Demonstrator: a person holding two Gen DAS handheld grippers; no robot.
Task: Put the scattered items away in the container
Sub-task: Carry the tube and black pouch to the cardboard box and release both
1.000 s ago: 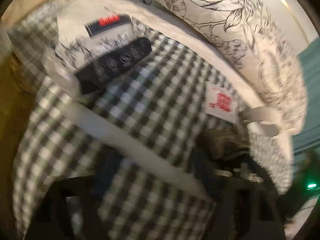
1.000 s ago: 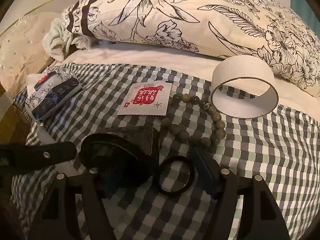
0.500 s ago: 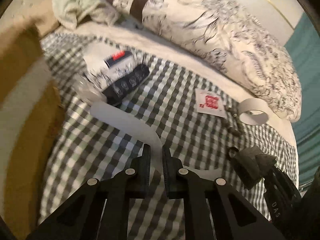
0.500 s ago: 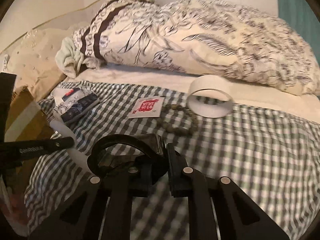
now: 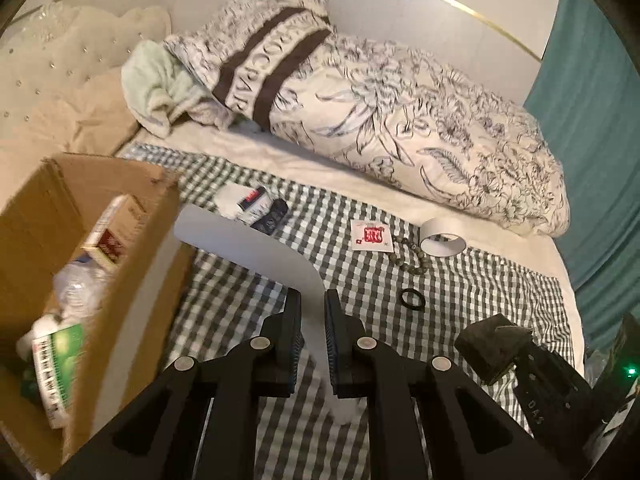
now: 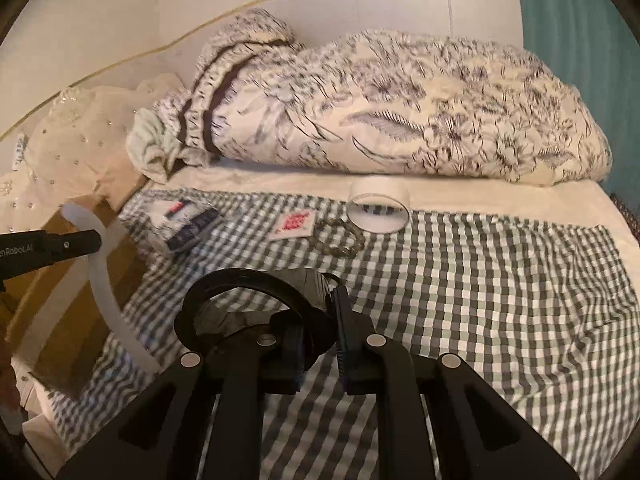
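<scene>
My left gripper (image 5: 313, 314) is shut on a long white curved strip (image 5: 248, 246), held above the checked blanket beside the open cardboard box (image 5: 132, 264). The strip also shows in the right wrist view (image 6: 100, 280). My right gripper (image 6: 320, 320) is shut on a dark object with a black ring (image 6: 240, 304), lifted off the bed; it shows in the left wrist view (image 5: 496, 344). On the blanket lie a tissue pack (image 5: 258, 206), a red-printed sachet (image 5: 370, 235), a bead bracelet (image 5: 414, 260), a tape roll (image 5: 442, 238) and a small black ring (image 5: 412, 300).
The box holds a plastic bottle (image 5: 80, 292), a green packet (image 5: 60, 364) and a small carton (image 5: 106, 242). A floral pillow (image 5: 400, 120) and a pale towel (image 5: 156, 88) lie at the bed's head. A teal curtain (image 5: 592, 160) hangs at the right.
Both grippers have risen and pulled back from the blanket. The left carries the white strip, the right has closed on the dark ringed object and lifted it. The box has come into the left view.
</scene>
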